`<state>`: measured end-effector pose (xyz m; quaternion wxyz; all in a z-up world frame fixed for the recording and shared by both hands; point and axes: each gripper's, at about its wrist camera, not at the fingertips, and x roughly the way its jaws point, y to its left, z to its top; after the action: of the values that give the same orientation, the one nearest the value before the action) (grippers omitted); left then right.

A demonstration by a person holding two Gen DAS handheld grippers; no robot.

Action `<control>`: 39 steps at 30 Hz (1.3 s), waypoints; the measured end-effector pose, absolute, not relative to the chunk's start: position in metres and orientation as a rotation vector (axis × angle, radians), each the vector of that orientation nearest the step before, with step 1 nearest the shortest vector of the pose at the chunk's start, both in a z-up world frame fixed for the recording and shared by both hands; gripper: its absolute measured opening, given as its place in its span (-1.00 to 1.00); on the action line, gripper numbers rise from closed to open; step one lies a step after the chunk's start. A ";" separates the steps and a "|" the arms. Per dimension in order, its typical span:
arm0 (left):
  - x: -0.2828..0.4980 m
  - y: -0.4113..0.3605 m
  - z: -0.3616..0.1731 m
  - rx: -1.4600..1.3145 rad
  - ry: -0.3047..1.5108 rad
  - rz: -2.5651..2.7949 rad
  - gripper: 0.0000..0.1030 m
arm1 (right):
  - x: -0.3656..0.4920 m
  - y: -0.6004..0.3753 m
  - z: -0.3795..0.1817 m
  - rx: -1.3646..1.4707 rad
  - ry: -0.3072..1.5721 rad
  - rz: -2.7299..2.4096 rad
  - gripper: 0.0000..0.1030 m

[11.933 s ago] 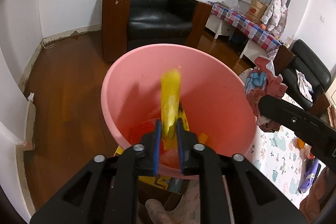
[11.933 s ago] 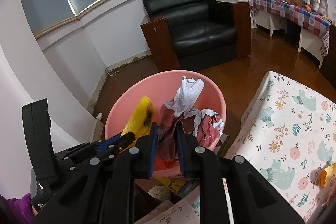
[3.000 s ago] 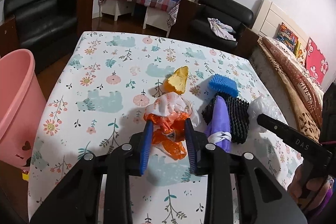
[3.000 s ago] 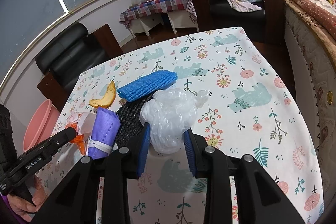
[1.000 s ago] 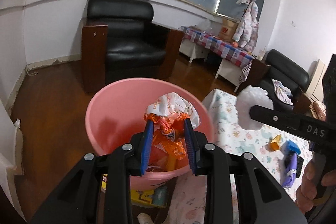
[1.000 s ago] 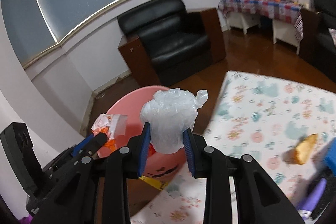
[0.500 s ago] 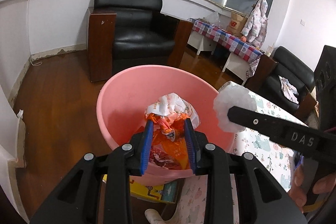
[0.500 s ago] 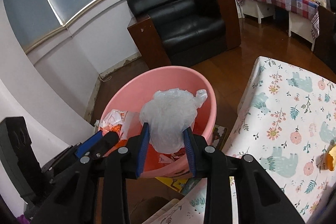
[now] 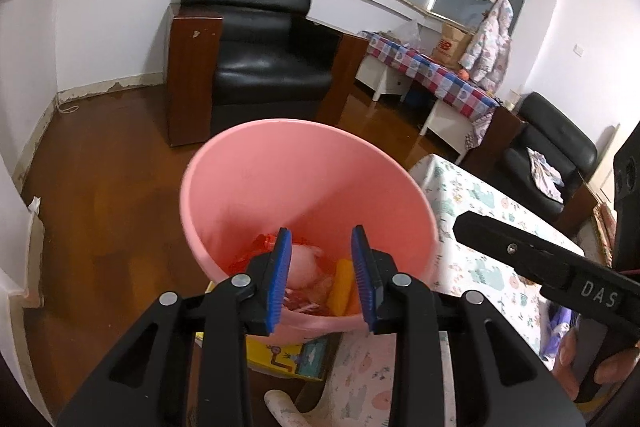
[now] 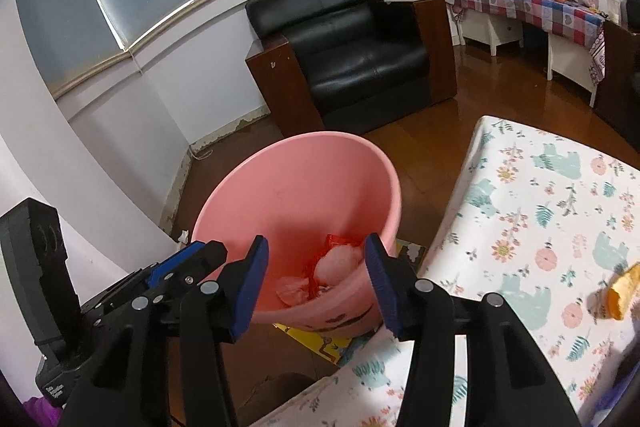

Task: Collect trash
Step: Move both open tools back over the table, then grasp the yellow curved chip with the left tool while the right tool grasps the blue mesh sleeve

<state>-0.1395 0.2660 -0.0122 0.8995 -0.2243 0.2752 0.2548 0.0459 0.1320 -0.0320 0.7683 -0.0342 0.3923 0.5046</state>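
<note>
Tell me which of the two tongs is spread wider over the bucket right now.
The right tongs: their blue pads stand far apart, framing the trash in the pink bucket. The left tongs are open too, with a narrower gap.

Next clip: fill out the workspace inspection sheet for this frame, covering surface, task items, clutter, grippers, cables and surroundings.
Surface: table with floral tablecloth, beside the bin.
Job's things: pink trash bin on the floor, holding a clear plastic wad, red and orange wrappers and a yellow piece.
Clutter: orange peel on the tablecloth; yellow picture book under the bin.
Grippers: left gripper and right gripper both open and empty over the bin.
Cables: thin cord on the floor by the wall.
Surroundings: black armchair, checked-cloth side table, wooden floor.
</note>
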 end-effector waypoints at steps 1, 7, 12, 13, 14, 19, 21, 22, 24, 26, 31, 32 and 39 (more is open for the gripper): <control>-0.138 0.262 -0.010 -0.456 0.573 0.517 -0.40 | 0.044 0.125 -0.030 -0.070 0.845 1.090 -0.03; -0.131 0.234 -0.001 -0.407 0.579 0.470 -0.40 | 0.036 0.079 -0.027 -0.058 0.837 1.021 -0.03; -0.121 0.201 0.005 -0.356 0.578 0.401 -0.40 | 0.038 0.036 -0.034 -0.013 0.866 0.981 -0.03; -0.120 0.196 0.006 -0.349 0.576 0.393 -0.40 | 0.039 0.029 -0.036 -0.006 0.875 0.975 -0.03; -0.118 0.188 0.006 -0.339 0.577 0.378 -0.40 | 0.041 0.020 -0.040 0.004 0.889 0.962 -0.03; -0.108 0.160 0.006 -0.313 0.589 0.323 -0.40 | 0.047 -0.023 -0.059 0.031 0.947 0.883 -0.03; -0.103 0.150 0.005 -0.308 0.600 0.302 -0.40 | 0.053 -0.041 -0.066 0.044 0.975 0.834 -0.03; -0.100 0.143 0.005 -0.302 0.609 0.288 -0.40 | 0.055 -0.047 -0.069 0.050 0.985 0.816 -0.03; -0.095 0.133 0.004 -0.291 0.620 0.270 -0.40 | 0.059 -0.060 -0.076 0.064 0.995 0.790 -0.04; -0.091 0.123 0.003 -0.271 0.628 0.251 -0.40 | 0.065 -0.071 -0.081 0.084 1.011 0.759 -0.03; -0.081 0.105 0.001 -0.232 0.645 0.222 -0.40 | 0.073 -0.090 -0.087 0.122 1.027 0.719 -0.04; -0.079 0.103 0.001 -0.227 0.648 0.219 -0.40 | 0.074 -0.094 -0.086 0.118 1.020 0.703 -0.04; -0.058 0.088 -0.004 -0.229 0.683 0.177 -0.40 | 0.076 -0.124 -0.082 0.152 0.988 0.665 -0.04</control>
<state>-0.0582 0.0878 -0.0039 0.9321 -0.1118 0.3336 0.0863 0.0756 -0.1235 -0.0817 0.8252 0.0714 0.4647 0.3131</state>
